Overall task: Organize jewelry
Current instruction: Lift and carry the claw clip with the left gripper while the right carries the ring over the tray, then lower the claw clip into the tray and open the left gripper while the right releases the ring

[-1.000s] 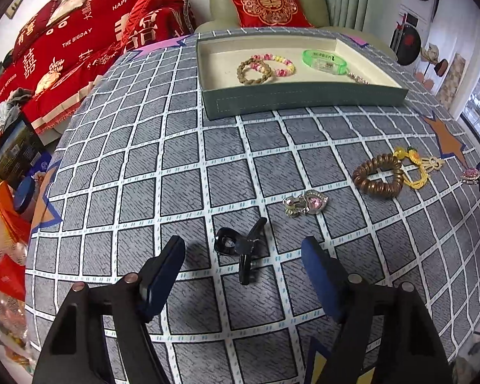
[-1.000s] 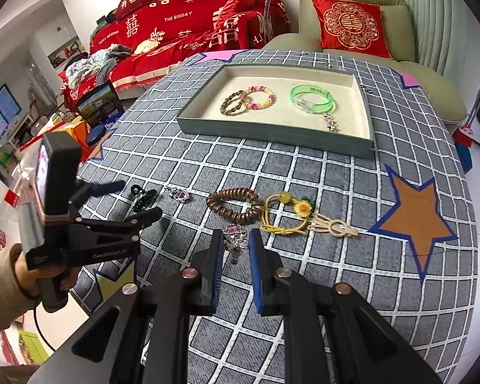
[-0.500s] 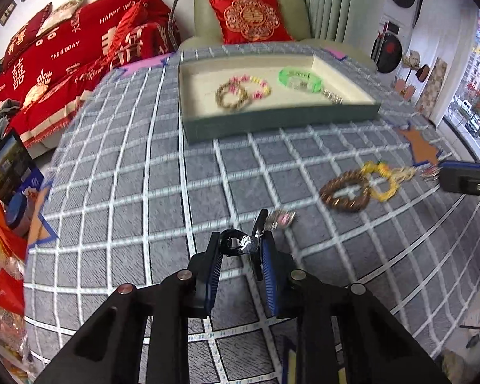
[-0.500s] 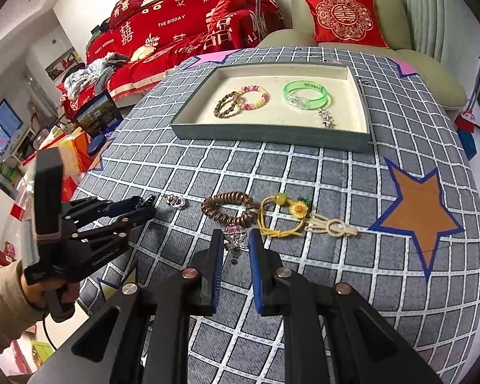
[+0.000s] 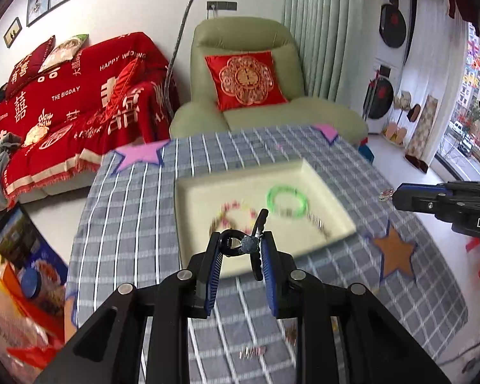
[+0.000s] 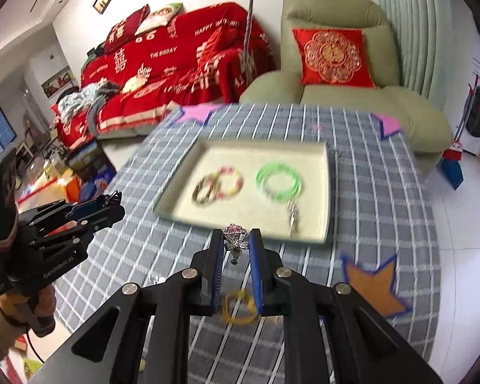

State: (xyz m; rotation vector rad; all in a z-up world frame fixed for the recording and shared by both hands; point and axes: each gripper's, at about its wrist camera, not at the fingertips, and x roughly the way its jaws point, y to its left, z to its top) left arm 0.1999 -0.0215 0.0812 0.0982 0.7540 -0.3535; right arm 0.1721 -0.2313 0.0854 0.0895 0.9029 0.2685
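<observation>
My left gripper is shut on a black hair claw clip, held in the air before the grey tray. The right gripper is shut on a pink-stoned silver brooch, also lifted, just short of the tray's near wall. Inside the tray lie a green bangle, two beaded bracelets and a small silver piece. A yellow cord ornament rests on the cloth under the right gripper. Each gripper shows in the other's view: the right gripper at right, the left gripper at left.
The table wears a grey checked cloth with orange and pink stars. A green armchair with a red cushion stands behind it, and a red-covered sofa to the left. Boxes and bags crowd the floor at left.
The left gripper closed on the black clip and lifted it off the cloth toward the tray. The right gripper rose with the brooch and moved toward the tray too.
</observation>
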